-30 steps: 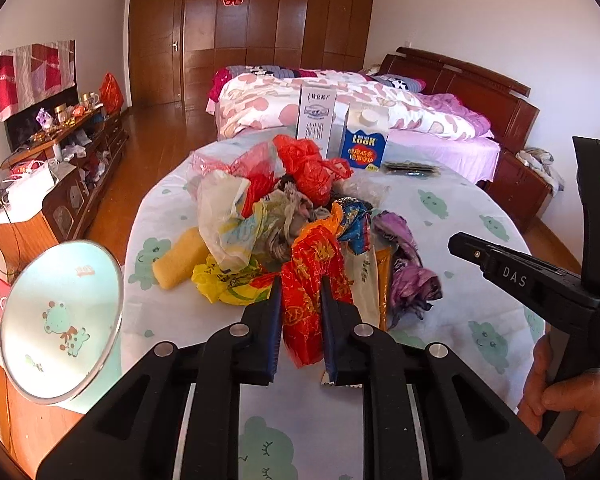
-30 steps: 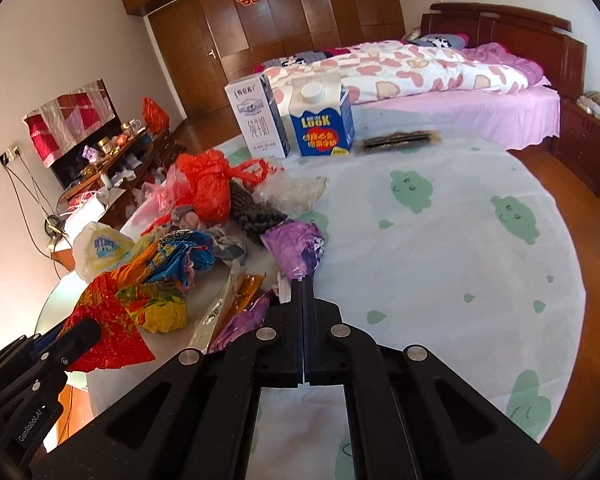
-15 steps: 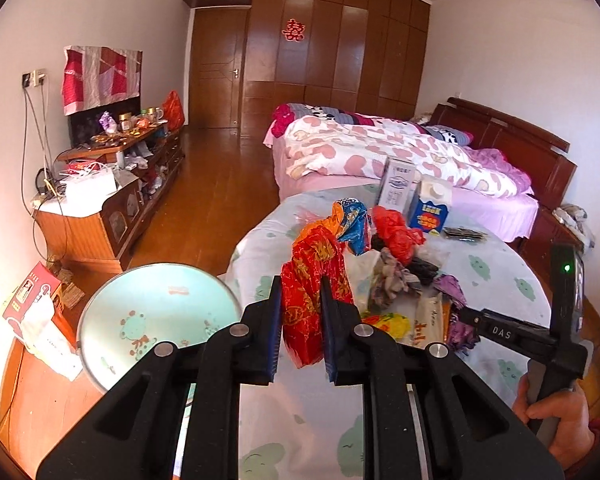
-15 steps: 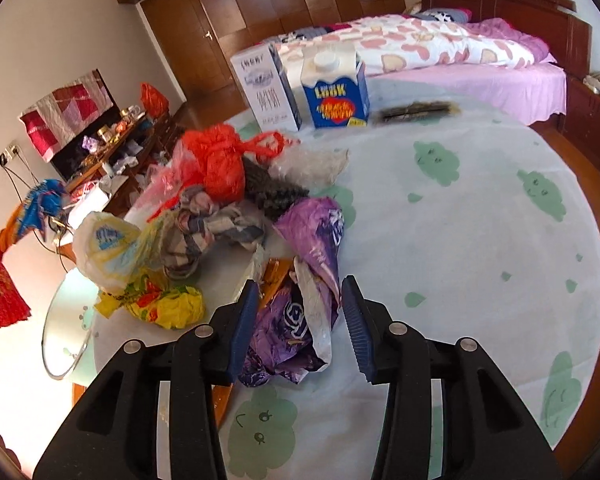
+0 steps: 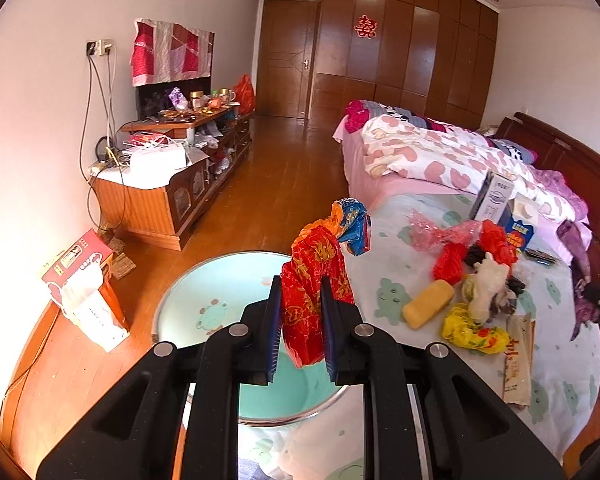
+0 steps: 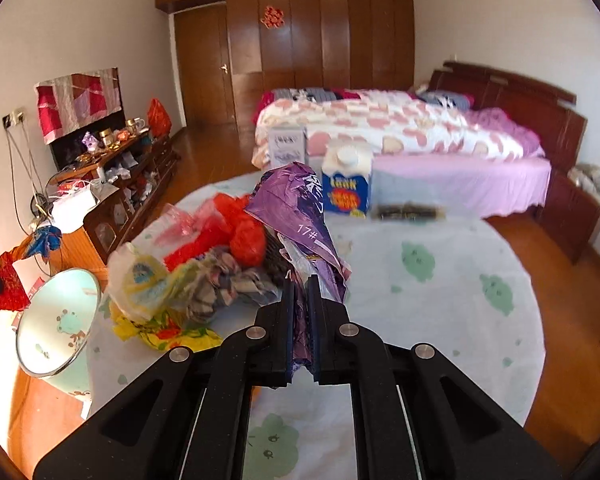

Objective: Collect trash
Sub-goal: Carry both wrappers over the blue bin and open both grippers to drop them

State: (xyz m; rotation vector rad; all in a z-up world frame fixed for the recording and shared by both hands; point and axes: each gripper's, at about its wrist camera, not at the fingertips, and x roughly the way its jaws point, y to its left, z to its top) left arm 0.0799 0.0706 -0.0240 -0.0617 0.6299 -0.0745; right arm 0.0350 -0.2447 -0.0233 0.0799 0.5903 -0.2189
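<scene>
Since a second ago the left gripper [image 5: 300, 320], clenched on the red-and-orange wrapper [image 5: 314, 280], swung over the bin [image 5: 220, 292]; the right gripper [image 6: 300, 320] now pinches a purple wrapper [image 6: 300, 216] printed "17#".

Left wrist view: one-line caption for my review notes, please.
Left hand-held gripper shut on a red wrapper, above the pale green bin beside the trash-strewn table.

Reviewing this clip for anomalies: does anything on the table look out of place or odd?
Mostly expected: a heap of crumpled wrappers and bags on the table. Odd ones out are two upright cartons, white and blue, standing apart, looking intact rather than discarded. Both grippers hold wrappers: left red, right purple.
</scene>
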